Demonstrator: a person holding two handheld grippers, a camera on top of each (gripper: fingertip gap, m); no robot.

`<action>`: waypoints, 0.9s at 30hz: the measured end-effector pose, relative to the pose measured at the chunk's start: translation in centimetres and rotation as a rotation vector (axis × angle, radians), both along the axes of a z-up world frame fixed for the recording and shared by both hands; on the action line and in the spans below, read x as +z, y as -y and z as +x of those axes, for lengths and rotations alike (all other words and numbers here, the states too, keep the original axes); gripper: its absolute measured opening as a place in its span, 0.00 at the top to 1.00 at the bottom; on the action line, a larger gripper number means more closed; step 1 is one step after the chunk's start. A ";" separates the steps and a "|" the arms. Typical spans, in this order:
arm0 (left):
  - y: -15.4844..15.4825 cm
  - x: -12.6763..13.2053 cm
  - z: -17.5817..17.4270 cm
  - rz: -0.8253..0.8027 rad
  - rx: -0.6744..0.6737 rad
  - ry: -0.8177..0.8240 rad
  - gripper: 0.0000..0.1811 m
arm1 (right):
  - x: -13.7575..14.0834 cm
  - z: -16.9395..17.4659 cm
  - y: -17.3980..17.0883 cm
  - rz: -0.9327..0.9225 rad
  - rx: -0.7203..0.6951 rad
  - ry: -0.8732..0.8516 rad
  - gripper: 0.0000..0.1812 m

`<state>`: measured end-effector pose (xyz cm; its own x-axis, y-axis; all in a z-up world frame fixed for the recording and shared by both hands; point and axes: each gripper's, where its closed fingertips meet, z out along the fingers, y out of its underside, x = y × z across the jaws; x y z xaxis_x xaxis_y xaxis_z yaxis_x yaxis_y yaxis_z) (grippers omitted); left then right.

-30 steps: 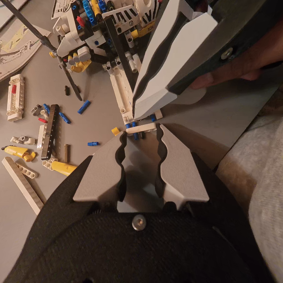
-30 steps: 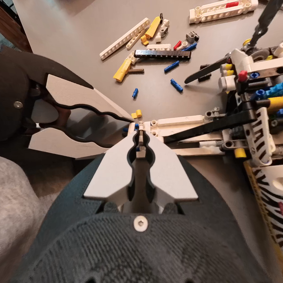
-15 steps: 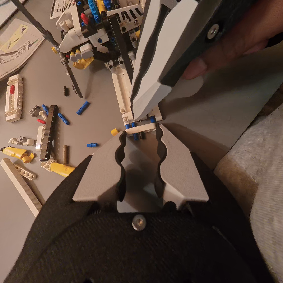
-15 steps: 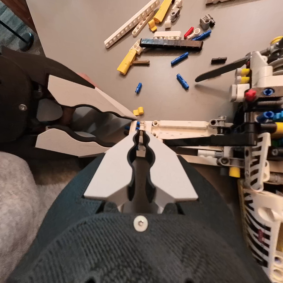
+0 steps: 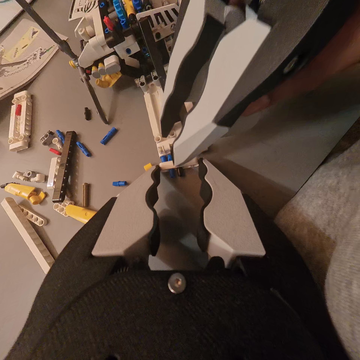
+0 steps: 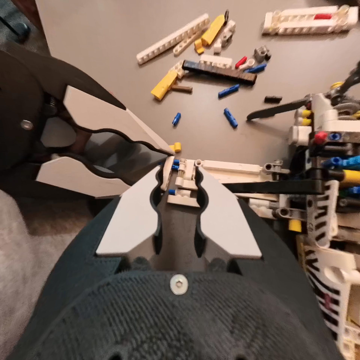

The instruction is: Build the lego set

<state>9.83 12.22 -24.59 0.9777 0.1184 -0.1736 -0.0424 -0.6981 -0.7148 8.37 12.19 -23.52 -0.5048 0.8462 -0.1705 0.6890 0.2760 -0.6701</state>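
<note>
2 grippers, left gripper (image 5: pixel 178 167) and right gripper (image 6: pixel 178 171) both spread, 1 lego model (image 6: pixel 229 167), 1 black beam (image 5: pixel 63 165)

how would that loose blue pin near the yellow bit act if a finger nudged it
The blue pin is a small cylinder lying flat on the smooth grey table, so it would probably roll or skid. It looks rigid and very light, likely easy to flick away.

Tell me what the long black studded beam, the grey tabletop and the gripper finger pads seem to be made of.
Long black studded beam: moulded plastic, glossy; light glints along it.
Grey tabletop: smooth matte surface, probably laminate; no grain visible.
Left gripper finger pads: black wavy lining, matte, probably rubber or foam, on pale grey rigid shells, likely plastic.
</note>
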 end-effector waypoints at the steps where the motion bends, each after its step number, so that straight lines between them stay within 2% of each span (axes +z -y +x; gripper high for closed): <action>1: 0.0 0.0 0.0 0.000 0.000 -0.002 0.78 | -0.3 0.0 0.0 0.024 0.006 0.006 0.82; 8: 0.0 0.0 -0.1 -0.001 0.010 -0.010 0.78 | -0.4 -0.1 0.1 0.030 0.023 0.060 0.86; 11: 0.0 0.0 -0.1 -0.002 0.012 -0.011 0.78 | -0.5 -0.3 -0.3 0.013 0.013 0.071 0.92; 23: -0.2 -0.1 -0.2 -0.003 0.025 0.004 0.78 | -0.5 -0.3 -0.3 -0.031 0.015 0.099 0.92; 27: -0.3 0.0 -0.2 -0.001 0.034 0.010 0.78 | -0.5 -0.2 -0.4 0.022 0.024 0.087 0.92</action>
